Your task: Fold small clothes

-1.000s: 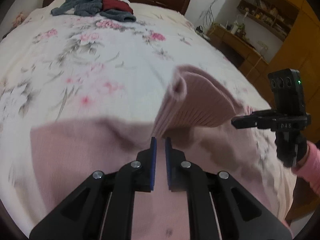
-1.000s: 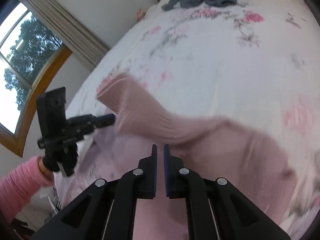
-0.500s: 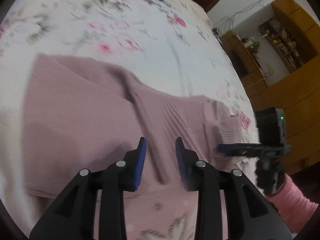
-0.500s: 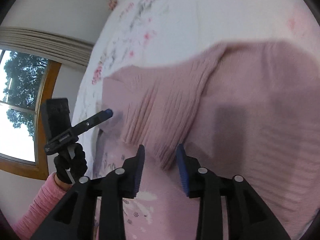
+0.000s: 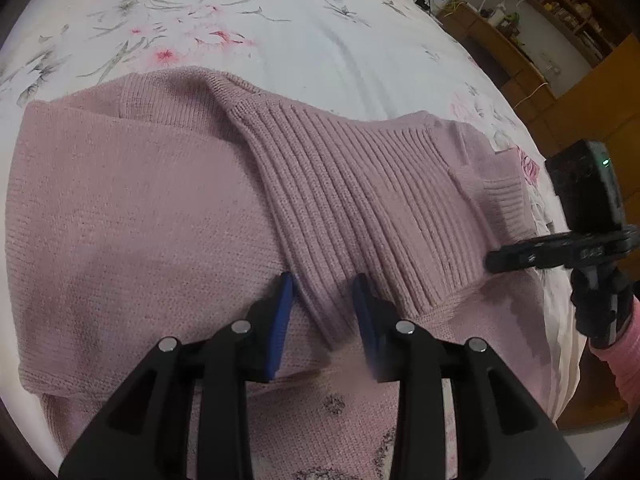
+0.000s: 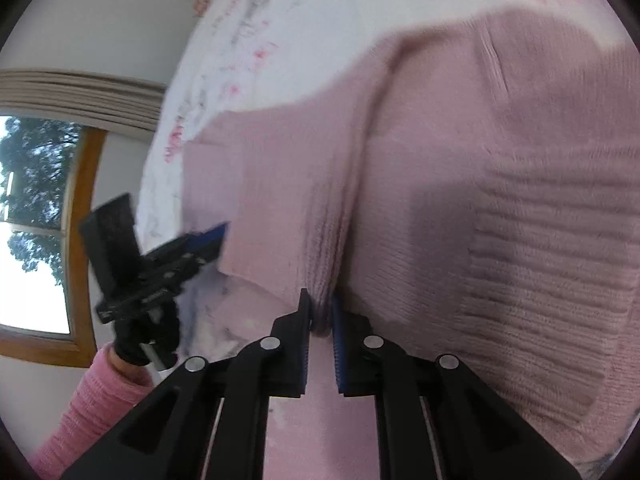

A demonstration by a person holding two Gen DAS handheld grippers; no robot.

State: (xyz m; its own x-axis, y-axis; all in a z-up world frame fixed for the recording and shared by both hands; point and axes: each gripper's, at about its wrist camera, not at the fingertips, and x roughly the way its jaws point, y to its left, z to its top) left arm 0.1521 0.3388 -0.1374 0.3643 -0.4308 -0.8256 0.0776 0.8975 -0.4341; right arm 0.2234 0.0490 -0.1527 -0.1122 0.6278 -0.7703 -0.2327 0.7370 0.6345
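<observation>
A pink knit sweater lies flat on the bed, with its ribbed sleeve folded diagonally across the body. My left gripper is open just above the sleeve's lower end, one finger on each side of a ridge of knit, holding nothing. In the right wrist view, my right gripper has its jaws nearly together, pinching a fold of the ribbed sleeve. That view is blurred. From the left wrist view, the right gripper shows at the sleeve's cuff edge. The left gripper shows at the sweater's left side.
A white floral bedsheet stretches beyond the sweater. Wooden shelves and cabinets stand past the bed's right edge. A wood-framed window is on the left wall. A person's pink sleeve holds the left gripper.
The sleeve, lifted a second ago, now lies across the sweater. Both grippers opened half a second ago. The left one stays open, and the right one has closed on a ribbed fold.
</observation>
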